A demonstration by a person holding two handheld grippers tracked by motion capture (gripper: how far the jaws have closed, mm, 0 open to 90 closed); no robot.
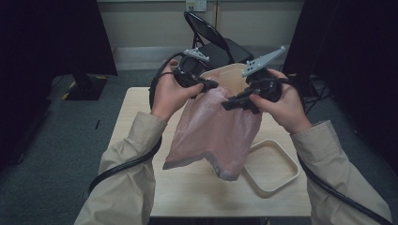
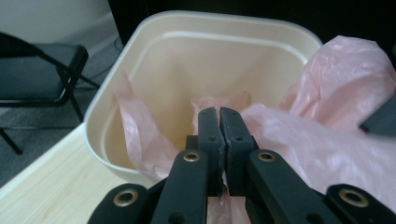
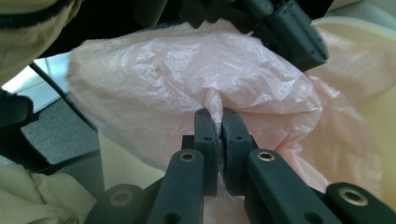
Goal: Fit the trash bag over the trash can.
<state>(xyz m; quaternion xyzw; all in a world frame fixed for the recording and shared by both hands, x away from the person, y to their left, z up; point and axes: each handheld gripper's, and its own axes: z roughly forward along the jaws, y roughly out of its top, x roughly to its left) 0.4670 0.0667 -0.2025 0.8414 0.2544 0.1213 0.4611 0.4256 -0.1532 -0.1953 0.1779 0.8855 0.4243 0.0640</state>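
Two grippers hold one pink bag above the tabletop. Left gripper: fingers closed, pinching the bag's edge at the rim of the cream bin. Bag hangs between the hands, its bottom just over the tabletop. Right gripper: fingers clamped on a fold of bag. Lid lies at right, near the bag.

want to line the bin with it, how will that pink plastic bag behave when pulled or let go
The thin pink plastic bag probably stays floppy: it hangs crumpled from the left gripper and right gripper. It looks very light, so it may drift or bunch rather than drop straight into the cream plastic bin. The film seems easy to tear where the fingers pinch it.
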